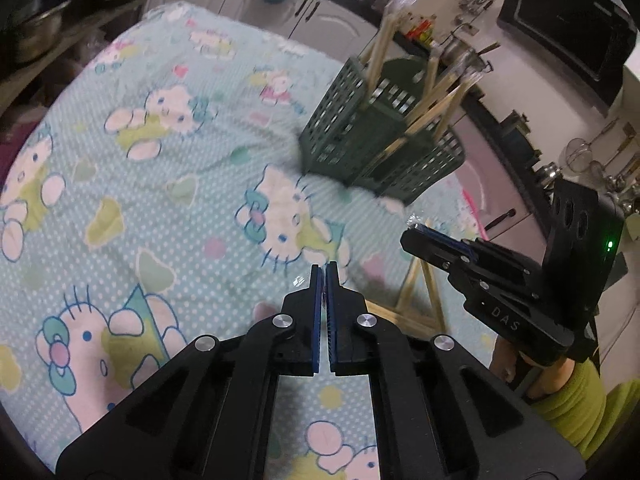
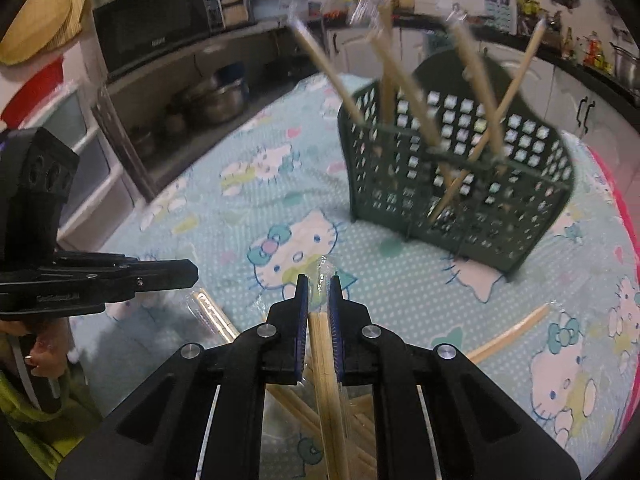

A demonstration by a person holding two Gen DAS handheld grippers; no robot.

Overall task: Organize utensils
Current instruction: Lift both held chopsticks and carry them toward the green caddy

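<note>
A dark green slotted utensil basket (image 2: 460,184) stands on the cartoon-cat tablecloth (image 2: 248,208), with several plastic-wrapped wooden chopstick pairs (image 2: 404,88) leaning in it. It also shows in the left wrist view (image 1: 380,136). My right gripper (image 2: 319,284) is shut on a wrapped chopstick pair (image 2: 326,364), held above other wrapped pairs (image 2: 288,400) lying on the cloth. My left gripper (image 1: 324,270) is shut and empty, above the cloth. It appears at the left of the right wrist view (image 2: 176,272). The right gripper appears in the left wrist view (image 1: 416,236), above loose chopsticks (image 1: 416,300).
One loose chopstick pair (image 2: 508,338) lies to the right on the cloth. Kitchen cabinets (image 1: 304,12), a microwave (image 2: 156,36) and shelves with pots (image 2: 212,100) surround the table. The cloth's pink edge (image 2: 628,232) runs at the right.
</note>
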